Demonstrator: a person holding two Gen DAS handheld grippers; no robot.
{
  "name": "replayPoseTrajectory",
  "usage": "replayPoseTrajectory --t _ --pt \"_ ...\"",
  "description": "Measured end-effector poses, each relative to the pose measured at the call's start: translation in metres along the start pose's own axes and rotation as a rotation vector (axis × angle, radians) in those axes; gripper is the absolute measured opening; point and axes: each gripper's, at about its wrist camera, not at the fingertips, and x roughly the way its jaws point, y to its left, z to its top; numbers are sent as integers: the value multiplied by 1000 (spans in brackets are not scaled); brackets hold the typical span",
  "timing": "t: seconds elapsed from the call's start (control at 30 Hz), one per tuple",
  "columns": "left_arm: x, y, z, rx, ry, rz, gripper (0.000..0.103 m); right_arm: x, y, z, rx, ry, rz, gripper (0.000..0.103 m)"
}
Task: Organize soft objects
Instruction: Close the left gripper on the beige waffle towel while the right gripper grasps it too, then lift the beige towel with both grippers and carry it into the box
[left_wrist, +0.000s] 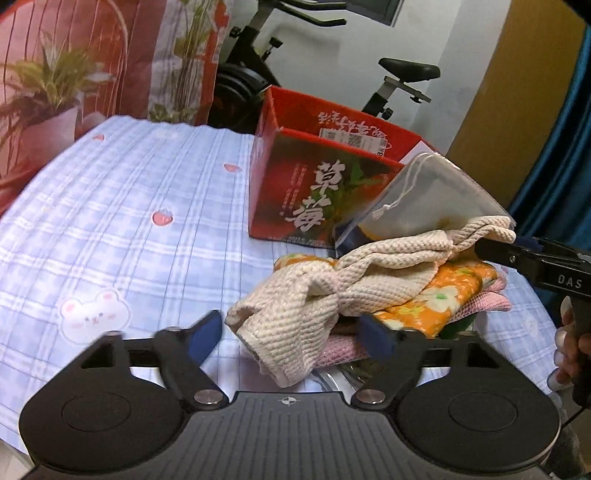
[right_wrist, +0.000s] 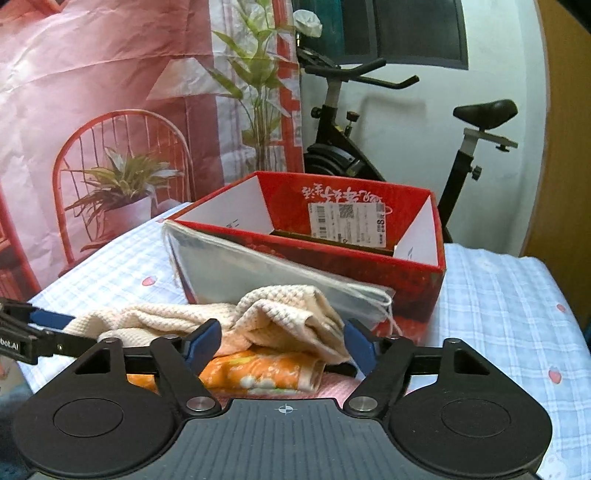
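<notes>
Behind the bed stands an exercise bike against a white wall, with a printed curtain of red chairs and potted plants hanging to its left. Blue-checked bedding covers the bed, and on it sits an open red box with a clear drawstring pouch leaning against its near side. Right in front of that pouch lies the pile of soft things: a cream waffle-knit cloth draped on top, an orange floral cloth under it, and a pink cloth at the bottom. Now the left gripper is at the cream cloth's near end, blue fingers standing either side of the hanging fold; the right finger touches the pile, the left one shows a gap, so no grip there. Over on the far end, the right gripper straddles the bunched cream cloth, its fingers close against the fabric on both sides, though whether they actually pinch it I cannot tell. A person's hand holds that right gripper's handle.
</notes>
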Motion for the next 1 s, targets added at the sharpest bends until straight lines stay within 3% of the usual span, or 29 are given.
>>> replayPoseTrajectory --t 0.03,0.13,0.2,0.3,0.63,1.0 --pt "1 2 -1 -9 0 -7 57 2 0 0 -5 -5 -6 60" --pt "6 8 -4 -35 -7 -11 41 7 -2 0 -19 -18 -2 48" --pt "7 11 -5 -59 -20 -31 31 8 0 -1 -45 -30 3 35" --pt "6 8 -7 -62 -41 -24 25 7 3 -1 -79 -58 -14 13" --pt "-18 -5 -17 -63 -151 32 21 -12 2 -21 93 -127 19 10" --pt "-49 -14 -5 -14 -283 59 20 -37 13 -15 82 -202 46 9"
